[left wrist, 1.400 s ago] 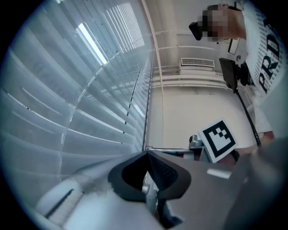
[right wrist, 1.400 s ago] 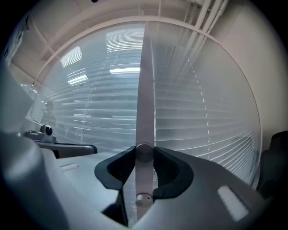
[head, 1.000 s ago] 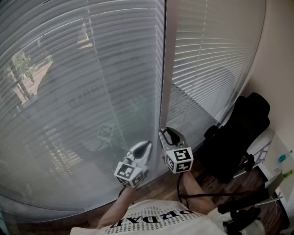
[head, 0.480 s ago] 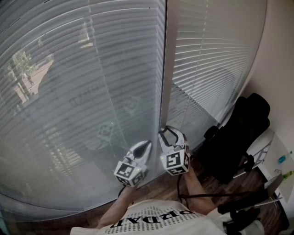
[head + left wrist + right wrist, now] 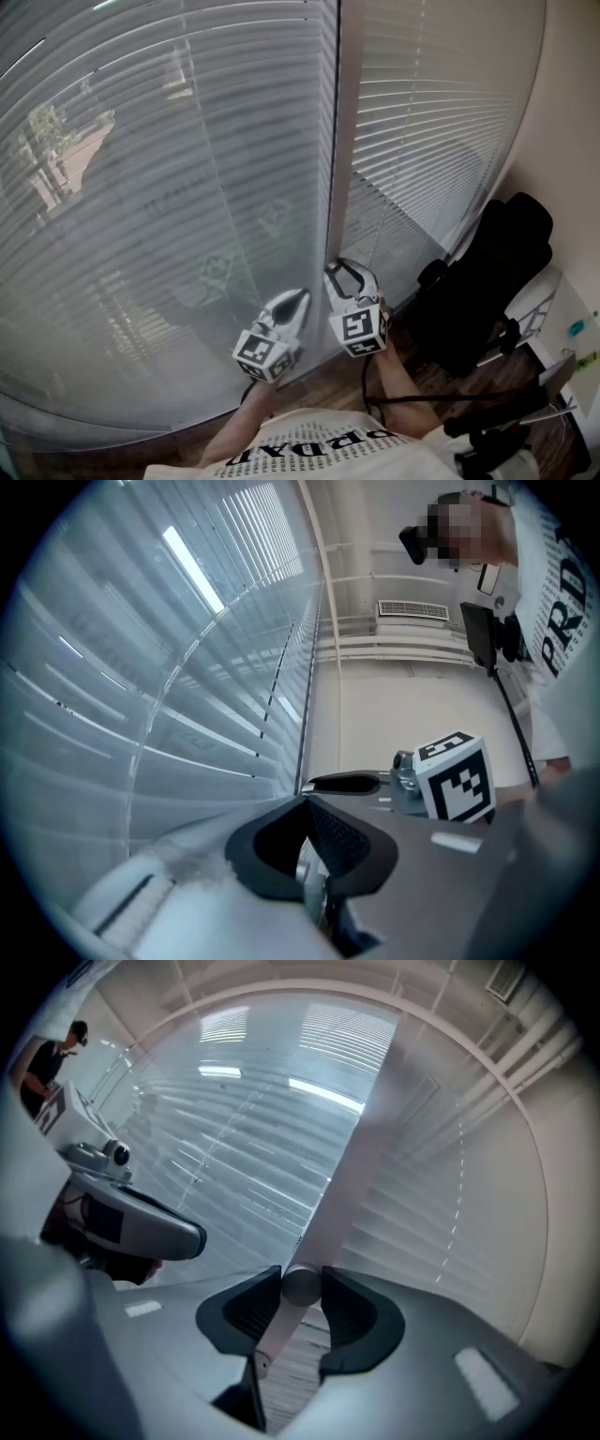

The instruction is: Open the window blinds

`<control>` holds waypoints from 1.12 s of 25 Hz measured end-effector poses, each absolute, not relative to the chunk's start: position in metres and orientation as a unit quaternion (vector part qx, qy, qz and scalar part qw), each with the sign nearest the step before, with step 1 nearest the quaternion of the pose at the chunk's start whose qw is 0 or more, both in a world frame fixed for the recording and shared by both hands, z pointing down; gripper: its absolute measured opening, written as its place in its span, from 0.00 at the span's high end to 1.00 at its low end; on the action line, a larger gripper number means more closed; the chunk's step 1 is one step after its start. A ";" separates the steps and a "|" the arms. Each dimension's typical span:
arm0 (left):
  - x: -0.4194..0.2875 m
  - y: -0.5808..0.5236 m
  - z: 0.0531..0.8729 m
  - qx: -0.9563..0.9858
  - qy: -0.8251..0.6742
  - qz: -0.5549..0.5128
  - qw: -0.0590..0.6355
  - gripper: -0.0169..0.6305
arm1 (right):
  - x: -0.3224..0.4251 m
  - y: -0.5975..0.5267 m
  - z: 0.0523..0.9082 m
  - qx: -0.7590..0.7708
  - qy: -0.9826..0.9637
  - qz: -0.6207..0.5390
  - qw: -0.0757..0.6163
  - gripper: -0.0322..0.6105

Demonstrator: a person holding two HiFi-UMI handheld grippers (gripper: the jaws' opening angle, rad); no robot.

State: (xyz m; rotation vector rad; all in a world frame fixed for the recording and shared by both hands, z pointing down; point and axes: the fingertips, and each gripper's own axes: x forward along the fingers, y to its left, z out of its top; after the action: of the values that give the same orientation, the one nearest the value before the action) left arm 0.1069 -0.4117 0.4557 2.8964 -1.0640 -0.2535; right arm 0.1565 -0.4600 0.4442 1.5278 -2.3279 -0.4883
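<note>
Two slatted window blinds hang side by side, a left blind (image 5: 169,187) and a right blind (image 5: 431,122), with a pale upright strip (image 5: 337,141) between them. The thin pale tilt wand (image 5: 328,1213) hangs along that strip. My right gripper (image 5: 343,272) (image 5: 300,1281) points level at the strip. Its jaws are closing, and both pads touch the wand between them. Just to its left my left gripper (image 5: 298,298) (image 5: 306,801) is shut with nothing in it, its tip close to the left blind's lower slats.
A black office chair (image 5: 487,272) stands at the right, near the beige side wall (image 5: 562,112). Dark stands and cables (image 5: 497,422) lie at the lower right on the wood floor (image 5: 328,380). My arms and white shirt fill the bottom edge.
The right gripper has rolled about its own axis on the wand, so its marker cube shows a different face. The left gripper has kept still.
</note>
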 end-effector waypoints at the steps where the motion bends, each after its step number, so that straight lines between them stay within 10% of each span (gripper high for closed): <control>1: 0.107 -0.412 0.456 0.935 -0.344 -0.082 0.023 0.99 | 0.157 -0.460 0.445 0.535 -0.816 -0.162 0.149 0.73; 28: 0.106 -0.403 0.452 0.937 -0.341 -0.076 0.023 0.99 | 0.166 -0.461 0.449 0.545 -0.836 -0.040 0.055 0.74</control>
State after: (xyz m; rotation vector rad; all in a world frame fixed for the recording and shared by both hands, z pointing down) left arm 0.1058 -0.4029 0.4523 2.9004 -1.0557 -0.2366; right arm 0.1663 -0.4608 0.4485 1.6551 -2.5371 -0.1226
